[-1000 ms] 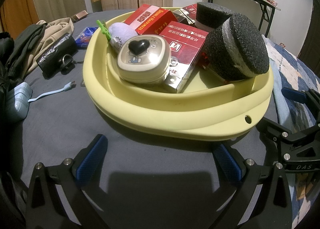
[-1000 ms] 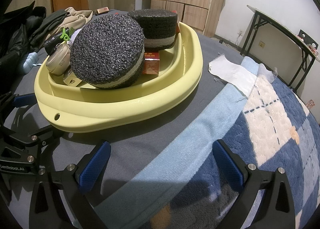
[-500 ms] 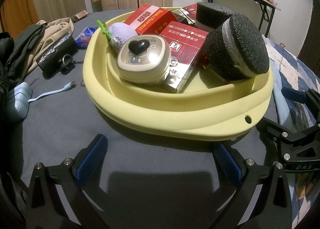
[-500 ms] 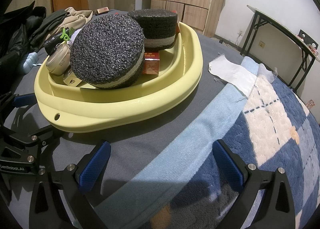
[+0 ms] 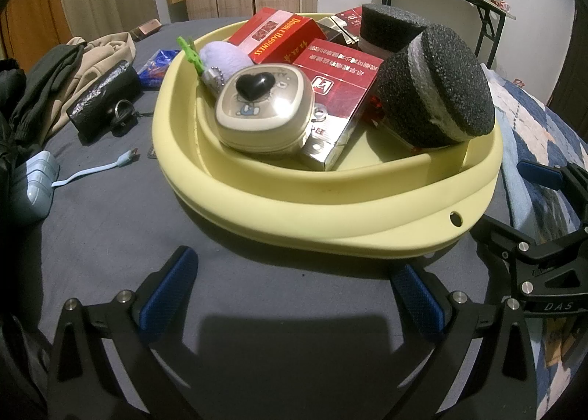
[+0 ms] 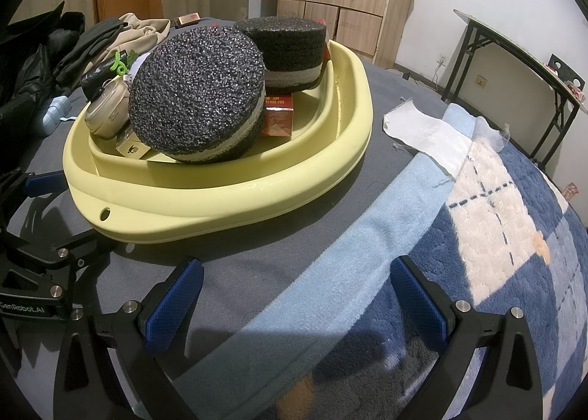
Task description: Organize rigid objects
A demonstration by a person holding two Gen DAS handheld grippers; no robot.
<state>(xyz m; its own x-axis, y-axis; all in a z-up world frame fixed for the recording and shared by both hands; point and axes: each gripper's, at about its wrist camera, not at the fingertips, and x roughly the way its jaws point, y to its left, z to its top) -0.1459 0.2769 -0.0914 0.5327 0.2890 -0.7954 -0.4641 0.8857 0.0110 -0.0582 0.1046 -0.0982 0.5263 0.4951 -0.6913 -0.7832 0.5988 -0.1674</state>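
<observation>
Plaid blanket (image 6: 496, 236), clothes (image 5: 73, 67), folding table (image 6: 514, 49)

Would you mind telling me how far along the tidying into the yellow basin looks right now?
Mostly done: the yellow basin already holds the red boxes, beige case and two black foam discs. In hand: nothing; the left gripper and right gripper are both open and empty. Left, possibly: the blue charger and black pouch outside the basin.

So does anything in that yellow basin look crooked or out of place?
Yes. The nearer black foam disc sits tilted on edge, leaning against the yellow basin wall instead of lying flat. The beige tin rests slanted on a red box. Nothing looks spilled or broken.
</observation>
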